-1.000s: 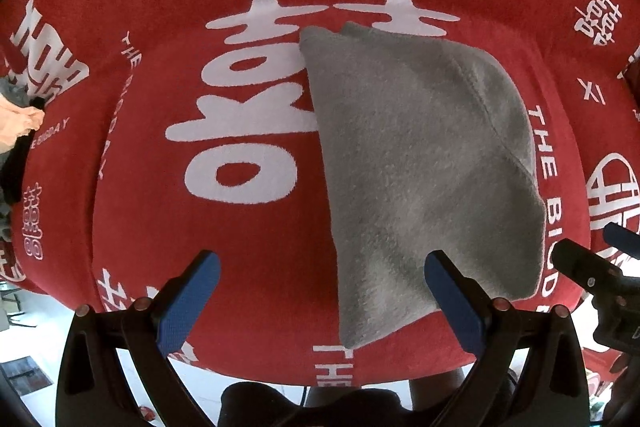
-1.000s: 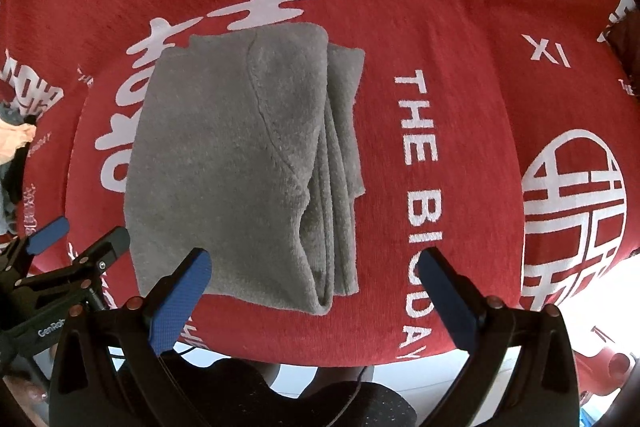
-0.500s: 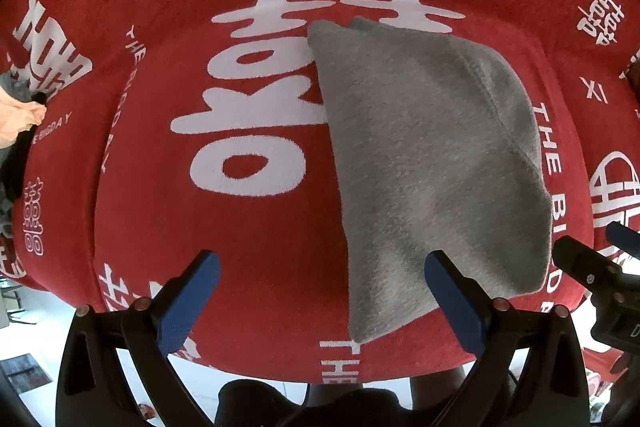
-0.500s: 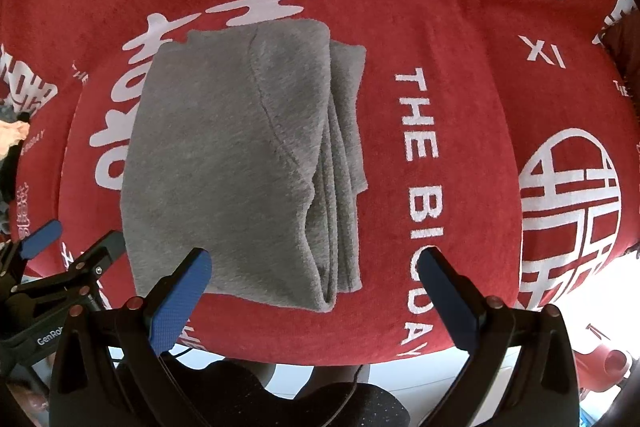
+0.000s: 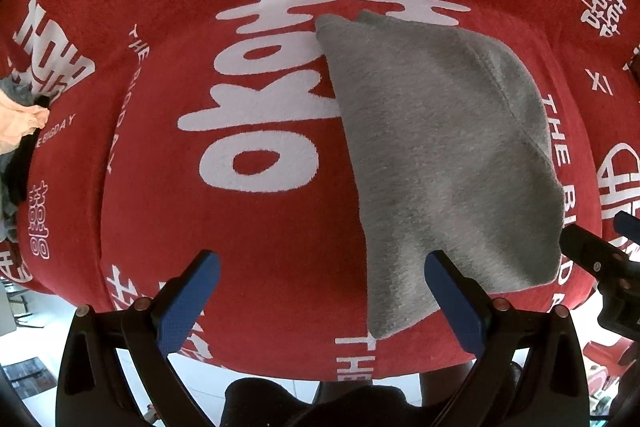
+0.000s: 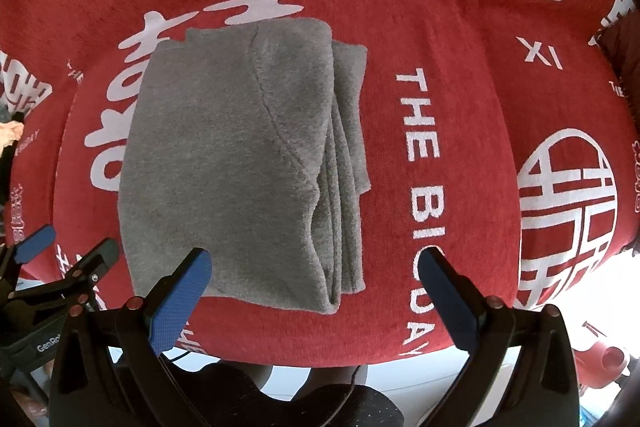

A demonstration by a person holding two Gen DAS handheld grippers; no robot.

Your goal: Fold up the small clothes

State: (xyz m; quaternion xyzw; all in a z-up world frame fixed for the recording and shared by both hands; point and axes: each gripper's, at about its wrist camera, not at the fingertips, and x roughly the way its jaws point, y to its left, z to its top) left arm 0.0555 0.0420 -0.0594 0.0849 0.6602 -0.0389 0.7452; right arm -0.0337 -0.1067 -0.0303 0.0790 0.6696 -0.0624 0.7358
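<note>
A grey fleece garment (image 5: 444,151) (image 6: 240,163) lies folded into a thick rectangle on the red cloth (image 5: 240,247) with white characters. Its stacked layers show along the right edge in the right wrist view. My left gripper (image 5: 320,291) hovers open above the front of the cloth, its right finger over the garment's near left corner. My right gripper (image 6: 316,287) is open too, its fingers straddling the garment's near right corner from above. Neither holds anything. Each gripper shows at the edge of the other's view.
A pile of other clothes, orange, grey and black (image 5: 16,131), lies at the far left of the cloth. The cloth's front edge (image 5: 280,363) drops off just behind my fingers, with pale floor below. A dark cushion (image 6: 624,47) sits at the far right.
Both grippers have drifted slightly, so the garment sits a little more to the right in the left wrist view. The garment itself has not moved and both grippers stay open.
</note>
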